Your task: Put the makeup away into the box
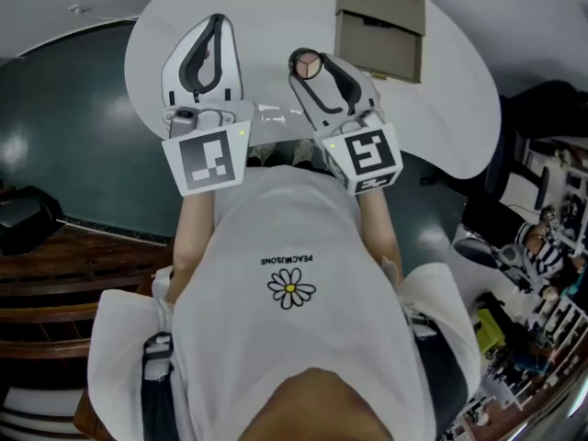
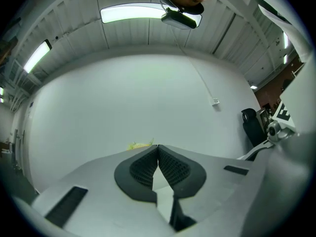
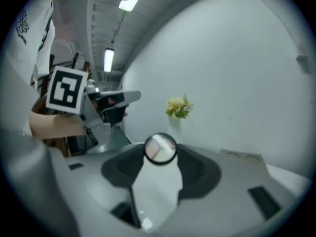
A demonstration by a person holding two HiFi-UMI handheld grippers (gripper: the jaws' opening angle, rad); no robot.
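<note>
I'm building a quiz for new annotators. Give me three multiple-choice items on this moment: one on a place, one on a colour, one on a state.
1. Where does the cardboard box stand?
A) on the white table, beyond the right gripper
B) on the floor
C) on the person's lap

2. What colour is the rim of the round compact?
A) red
B) black
C) yellow

3. How do the jaws of the left gripper stand?
A) wide apart
B) closed on a brush
C) together, with nothing between them

Answers:
1. A: the head view shows the box on the tabletop past the right gripper's tips.
2. B: the right gripper view shows a dark ring round the compact held between its pads.
3. C: the left gripper view shows the pads meeting at the tips, with nothing between them.
</note>
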